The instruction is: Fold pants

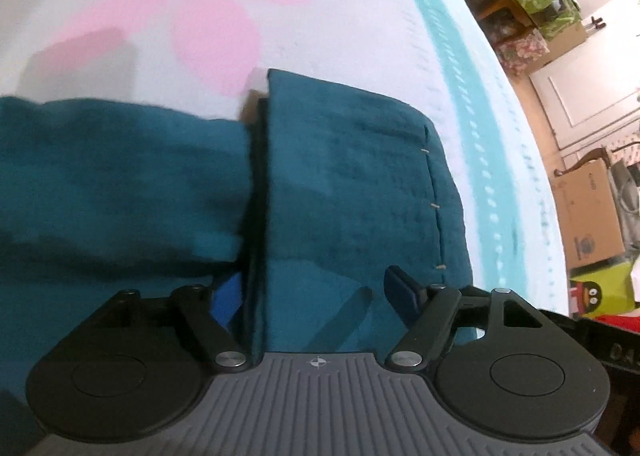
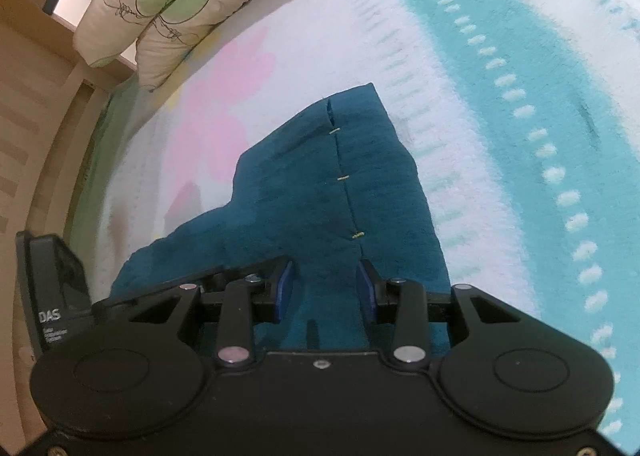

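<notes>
Left wrist view: teal pants (image 1: 352, 176) are lying folded on the bedspread (image 1: 360, 24).
Left claw (image 1: 316, 292) and right claw (image 2: 326, 290) are both hovering spread apart over the fabric, gripping nothing.

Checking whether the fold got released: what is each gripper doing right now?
Left gripper: open, holding nothing, jaws spread over the folded teal fleece pants.
Right gripper: open, holding nothing, pads clear of the pants.

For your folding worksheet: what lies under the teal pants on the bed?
Under the teal pants lies a white blanket with pink shapes and a turquoise band. The top flap overlaps a lower layer of the same pants. What the blanket looks like beneath the cloth is hidden.
</notes>
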Tool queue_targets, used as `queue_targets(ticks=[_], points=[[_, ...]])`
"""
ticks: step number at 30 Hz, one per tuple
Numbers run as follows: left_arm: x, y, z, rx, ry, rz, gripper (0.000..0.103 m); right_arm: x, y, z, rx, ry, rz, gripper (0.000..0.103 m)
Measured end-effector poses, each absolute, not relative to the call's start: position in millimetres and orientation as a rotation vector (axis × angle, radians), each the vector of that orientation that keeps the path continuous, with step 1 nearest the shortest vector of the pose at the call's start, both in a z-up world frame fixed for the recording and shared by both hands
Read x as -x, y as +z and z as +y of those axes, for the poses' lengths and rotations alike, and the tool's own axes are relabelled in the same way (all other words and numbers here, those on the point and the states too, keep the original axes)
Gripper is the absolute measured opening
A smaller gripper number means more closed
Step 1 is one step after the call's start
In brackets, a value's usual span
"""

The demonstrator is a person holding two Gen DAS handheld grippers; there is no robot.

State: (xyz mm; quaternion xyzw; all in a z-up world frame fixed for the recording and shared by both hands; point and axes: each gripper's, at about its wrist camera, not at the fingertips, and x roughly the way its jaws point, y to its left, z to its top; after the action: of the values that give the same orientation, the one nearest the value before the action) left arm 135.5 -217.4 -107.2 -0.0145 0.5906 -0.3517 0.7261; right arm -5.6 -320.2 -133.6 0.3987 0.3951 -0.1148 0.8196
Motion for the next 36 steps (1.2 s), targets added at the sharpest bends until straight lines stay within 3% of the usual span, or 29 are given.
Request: queue_targets(ticks=[2,6,10,15,18,27,36], points=[[-134.4,-105.4,-216.3,0.054,-0.734,1.313,0.066,7.3,-131.3,-321.2,-0.852,-0.243,0.833,0.047],[-137.6,-109.2,-219.2,0.078,-0.714,1.380,0.025,14.1,-123.8,-321.2,-0.849,-0.250,0.810,0.047],[-128.6,-79.5,-214.2,0.050,-0.727,1.317,0.007,24.3,-112.6,-317.8,-0.852,-0.266,0.776,0.047],[-113.5,-6.8,-174.1,-0.014,-0.798,1.102,0.004,34.9,-94.3,-312.2,-0.830,-0.260,0.741,0.047],[-119.1,4.9,-130.9,-0.043,-0.764,1.072,0.004,32.1,-87.8,-305.5,-0.795,-0.247,0.751,0.047],[-156.2,-76.2,-63.8,-0.084,-0.546,1.238,0.006,6.9,-101.6,-286.1,-0.752,-0.234,0.836,0.047],[-166.2,-95.4,-60.5,-0.036,-0.518,1.287,0.010,-9.1,-107.9,-276.4,-0.699,-0.234,0.898,0.047]])
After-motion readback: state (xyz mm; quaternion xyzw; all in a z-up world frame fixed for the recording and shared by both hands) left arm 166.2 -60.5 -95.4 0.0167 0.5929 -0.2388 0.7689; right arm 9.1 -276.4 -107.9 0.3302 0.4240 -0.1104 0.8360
